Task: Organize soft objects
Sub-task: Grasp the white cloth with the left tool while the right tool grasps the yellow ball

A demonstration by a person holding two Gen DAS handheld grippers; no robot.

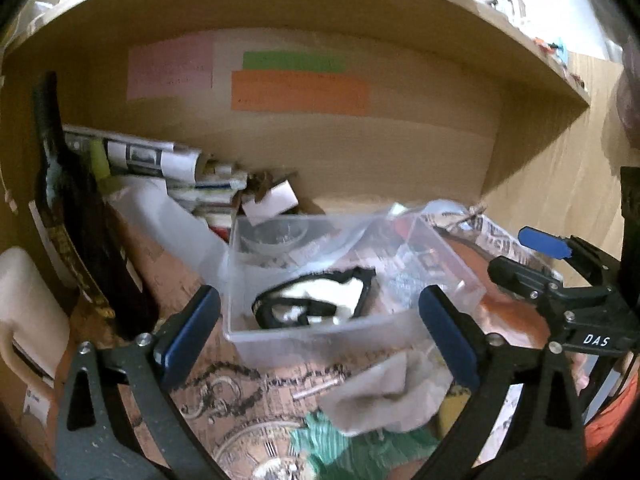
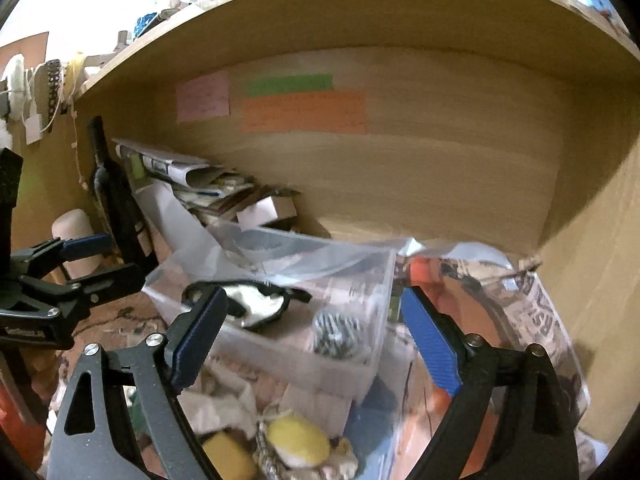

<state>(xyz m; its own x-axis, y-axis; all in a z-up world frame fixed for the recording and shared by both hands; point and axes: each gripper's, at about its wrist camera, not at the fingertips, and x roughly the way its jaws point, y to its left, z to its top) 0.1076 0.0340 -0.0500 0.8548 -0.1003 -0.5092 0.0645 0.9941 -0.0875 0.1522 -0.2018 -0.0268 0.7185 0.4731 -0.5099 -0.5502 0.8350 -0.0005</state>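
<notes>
Left gripper (image 1: 320, 332) stands spread wide, holding nothing. Nearest, at its 6 o'clock, a grey cloth (image 1: 384, 396) lies on a green one (image 1: 360, 448). Ahead at 12 o'clock sits the clear bin (image 1: 320, 334) holding a black-and-white soft piece (image 1: 320, 300). Right gripper (image 2: 316, 344) is likewise agape and empty; a yellow plush (image 2: 298, 438) lies at its 6 o'clock, a striped ball (image 2: 336, 334) in the bin just ahead.

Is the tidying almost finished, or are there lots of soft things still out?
Only begun. The clear box already holds a black-and-white cloth and a striped ball. Both grippers are open and empty. A grey cloth and yellow plush wait outside.
</notes>
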